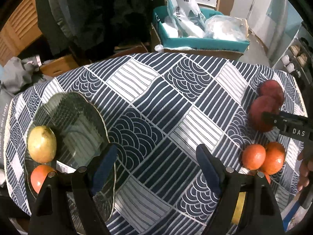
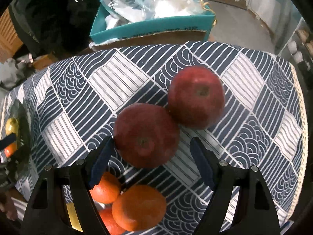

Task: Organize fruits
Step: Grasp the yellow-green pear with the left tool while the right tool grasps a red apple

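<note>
A blue-and-white patterned cloth covers the tabletop. Behind its far edge sits a teal cardboard box stuffed with white and clear plastic bags. Dark clothing hangs to the left, beside a slatted wooden panel. Grey fabric lies crumpled lower down.

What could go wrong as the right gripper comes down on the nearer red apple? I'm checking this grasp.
The nearer red apple touches the second apple, so a nudge may roll that one toward the table edge. The right gripper looks off-centre, its left pad close beside the apple, and may push rather than grasp.
</note>
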A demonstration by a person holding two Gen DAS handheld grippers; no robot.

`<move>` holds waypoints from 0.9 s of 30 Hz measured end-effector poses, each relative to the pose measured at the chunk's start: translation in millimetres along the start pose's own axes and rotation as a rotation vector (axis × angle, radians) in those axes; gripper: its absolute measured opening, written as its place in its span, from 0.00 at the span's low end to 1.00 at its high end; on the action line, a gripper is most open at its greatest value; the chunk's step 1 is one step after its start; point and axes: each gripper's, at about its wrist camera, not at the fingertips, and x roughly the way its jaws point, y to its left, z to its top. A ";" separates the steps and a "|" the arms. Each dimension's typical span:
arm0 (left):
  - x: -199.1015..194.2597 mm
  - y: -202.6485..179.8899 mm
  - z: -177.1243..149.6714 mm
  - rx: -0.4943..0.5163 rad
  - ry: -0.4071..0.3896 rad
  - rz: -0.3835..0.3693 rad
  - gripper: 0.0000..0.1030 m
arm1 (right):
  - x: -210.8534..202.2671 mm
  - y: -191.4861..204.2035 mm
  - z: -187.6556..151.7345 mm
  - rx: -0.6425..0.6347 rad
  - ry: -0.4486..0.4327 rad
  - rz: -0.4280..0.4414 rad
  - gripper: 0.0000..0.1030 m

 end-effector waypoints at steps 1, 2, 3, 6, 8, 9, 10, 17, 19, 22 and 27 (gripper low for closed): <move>1.4 -1.5 1.0 0.009 0.002 0.002 0.82 | 1.4 1.7 1.3 -0.002 0.000 -0.003 0.78; 2.6 -2.2 1.9 0.013 0.004 0.001 0.82 | 3.4 3.8 2.4 -0.009 0.004 -0.008 0.78; 2.8 -3.2 2.7 0.014 0.004 0.002 0.82 | 5.6 5.4 3.3 -0.014 0.011 -0.012 0.78; 3.6 -4.5 4.4 -0.003 0.014 -0.022 0.82 | 12.1 7.9 3.8 -0.025 0.028 -0.018 0.78; 3.6 -6.3 5.1 -0.002 0.015 -0.025 0.82 | 16.0 6.3 3.1 -0.013 0.041 -0.007 0.76; 3.5 -7.5 5.2 0.001 0.015 -0.026 0.82 | 17.7 5.8 3.0 -0.009 0.046 -0.002 0.74; 3.2 -9.0 4.8 0.004 0.015 -0.028 0.82 | 17.5 5.4 2.6 -0.009 0.043 -0.001 0.74; -3.9 -18.3 1.0 0.007 0.025 -0.069 0.82 | 13.3 10.8 -2.9 -0.052 0.016 -0.032 0.73; -7.7 -21.7 0.3 0.009 0.023 -0.082 0.82 | 6.2 10.7 -5.5 -0.056 -0.001 -0.025 0.73; -14.2 -27.1 -0.9 0.011 0.017 -0.100 0.82 | -7.3 11.2 -8.8 -0.060 -0.030 -0.029 0.73; -23.9 -37.5 -8.8 0.006 0.020 -0.142 0.82 | -35.0 11.4 -19.8 -0.072 -0.084 -0.046 0.73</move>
